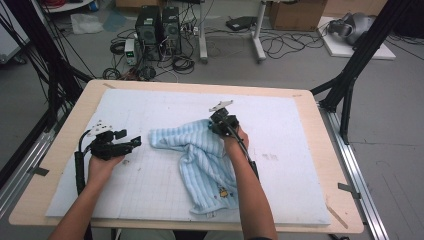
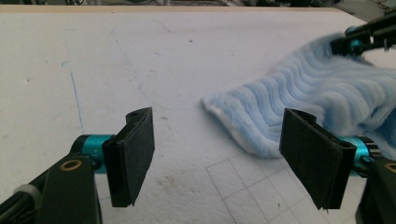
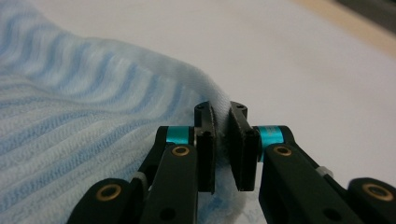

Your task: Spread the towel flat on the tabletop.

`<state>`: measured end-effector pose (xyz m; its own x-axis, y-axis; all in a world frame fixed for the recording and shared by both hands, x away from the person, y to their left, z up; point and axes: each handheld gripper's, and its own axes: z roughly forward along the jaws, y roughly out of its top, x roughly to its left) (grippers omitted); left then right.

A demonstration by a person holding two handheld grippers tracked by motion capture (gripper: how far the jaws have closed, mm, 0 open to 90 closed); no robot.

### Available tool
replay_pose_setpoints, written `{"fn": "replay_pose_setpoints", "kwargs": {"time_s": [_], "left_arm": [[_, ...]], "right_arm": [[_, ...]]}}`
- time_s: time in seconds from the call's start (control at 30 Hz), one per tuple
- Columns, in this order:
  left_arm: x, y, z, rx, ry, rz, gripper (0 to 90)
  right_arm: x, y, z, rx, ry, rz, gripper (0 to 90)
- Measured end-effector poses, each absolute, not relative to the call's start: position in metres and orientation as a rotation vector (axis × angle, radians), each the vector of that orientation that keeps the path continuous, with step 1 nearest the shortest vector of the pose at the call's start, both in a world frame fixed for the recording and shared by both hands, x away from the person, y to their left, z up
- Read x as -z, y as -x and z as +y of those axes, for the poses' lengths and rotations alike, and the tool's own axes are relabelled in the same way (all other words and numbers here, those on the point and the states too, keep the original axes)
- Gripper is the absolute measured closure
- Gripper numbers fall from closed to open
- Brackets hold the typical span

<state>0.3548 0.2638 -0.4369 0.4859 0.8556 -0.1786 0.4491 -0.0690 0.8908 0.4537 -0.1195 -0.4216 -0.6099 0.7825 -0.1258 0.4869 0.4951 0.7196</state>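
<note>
A light blue striped towel (image 1: 205,160) lies crumpled on the white foam mat (image 1: 150,190), running from the middle toward the near edge. My right gripper (image 1: 216,125) sits at the towel's far edge, and its jaws pinch a fold of that towel (image 3: 93,116) between the pads (image 3: 205,154). My left gripper (image 1: 134,142) rests to the left of the towel, apart from it, with jaws wide open and nothing between them. In the left gripper view the towel's corner (image 2: 243,121) lies just beyond the open gripper (image 2: 229,154).
The mat covers a wooden table (image 1: 320,150). Beyond the far edge the floor holds computer towers (image 1: 157,30), cables and cardboard boxes (image 1: 295,12). Black frame struts (image 1: 350,80) stand at the right and left sides.
</note>
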Motion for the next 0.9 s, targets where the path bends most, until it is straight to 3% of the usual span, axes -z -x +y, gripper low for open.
{"fn": "replay_pose_setpoints", "kwargs": {"time_s": [0.27, 0.33, 0.37, 0.4, 0.43, 0.73, 0.9], "left_arm": [[0.439, -0.356, 0.261, -0.478, -1.712, 1.123, 27.6], [0.440, -0.356, 0.260, -0.470, -1.720, 1.119, 28.0], [0.441, -0.357, 0.258, -0.465, -1.729, 1.116, 28.3], [0.441, -0.357, 0.258, -0.465, -1.729, 1.116, 28.9], [0.441, -0.357, 0.257, -0.457, -1.736, 1.112, 30.0], [0.443, -0.356, 0.253, -0.425, -1.766, 1.098, 32.4], [0.443, -0.356, 0.249, -0.421, -1.776, 1.092, 33.0]], "right_arm": [[0.413, -0.464, -0.174, -0.771, -1.305, 1.932, 80.7], [0.414, -0.465, -0.182, -0.793, -1.354, 1.910, 75.1], [0.415, -0.465, -0.183, -0.801, -1.372, 1.912, 63.5], [0.415, -0.465, -0.183, -0.801, -1.372, 1.912, 63.5], [0.414, -0.463, -0.183, -0.861, -1.388, 1.926, 54.8], [0.406, -0.432, -0.185, -1.020, -1.316, 2.020, 41.3], [0.422, -0.418, -0.183, -1.039, -1.344, 2.208, 38.2]]}}
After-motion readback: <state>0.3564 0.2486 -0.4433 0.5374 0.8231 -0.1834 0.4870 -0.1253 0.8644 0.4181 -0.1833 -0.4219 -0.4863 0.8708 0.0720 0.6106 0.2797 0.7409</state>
